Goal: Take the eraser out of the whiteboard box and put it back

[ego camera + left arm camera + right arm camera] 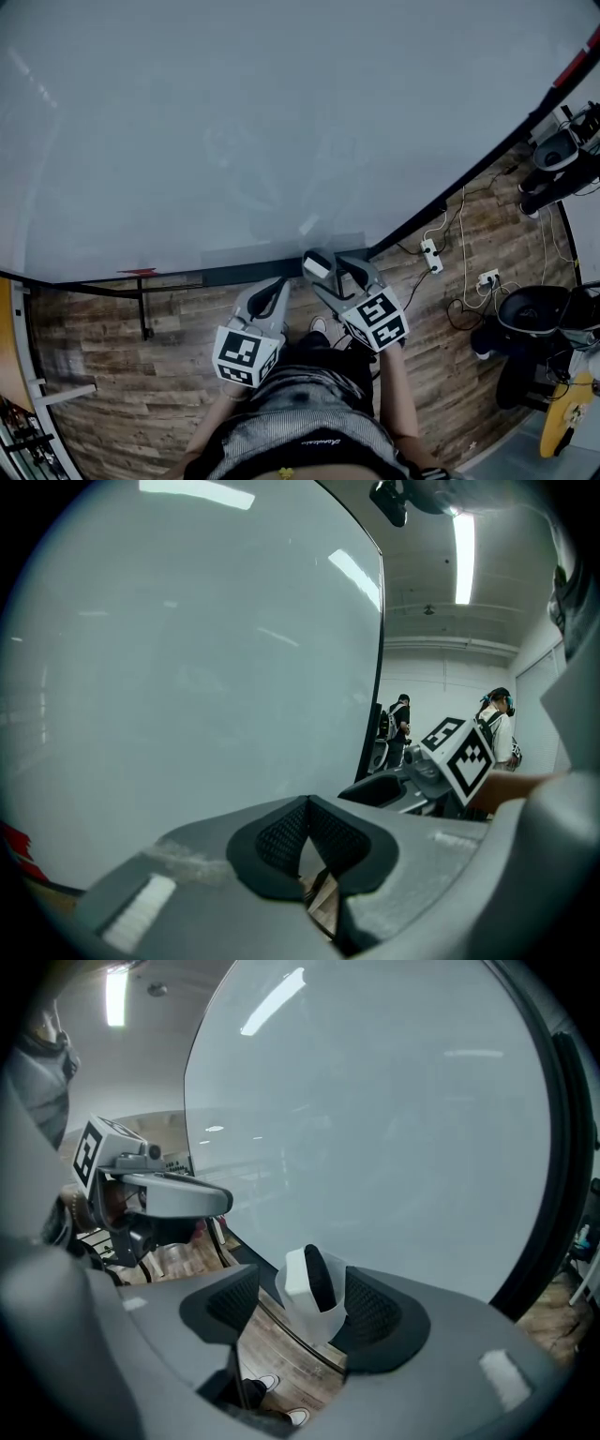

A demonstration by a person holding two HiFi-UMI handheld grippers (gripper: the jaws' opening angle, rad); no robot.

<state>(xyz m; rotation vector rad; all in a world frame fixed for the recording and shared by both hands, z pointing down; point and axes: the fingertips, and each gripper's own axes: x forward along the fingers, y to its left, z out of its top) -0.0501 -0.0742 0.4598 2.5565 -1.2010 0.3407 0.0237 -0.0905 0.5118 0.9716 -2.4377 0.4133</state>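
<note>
**A:** Where is the eraser?

**B:** Between the jaws of the right gripper, close to the bottom edge of the whiteboard. The jaws stand wide apart. The pad on the right of that view is just beside the eraser, and I can't tell whether it touches. The other pad is clear of it, with floor showing in the gap.

**A:** And the box?

**B:** Hard to make out. Something pale and see-through wraps the eraser's lower half, and its edges melt into the board behind. In the head view the eraser is only a small white block at the tips of the right gripper.

**A:** The left gripper?

**B:** Clenched on nothing, with its pads meeting at the tips. In the head view the left gripper sits just below the dark ledge along the board's foot.

**A:** Room to move?

**B:** Bare wood floor spreads under the board on the left. On the right, cables trail across it — and the bottom of the head view cuts off the person's arms
</note>
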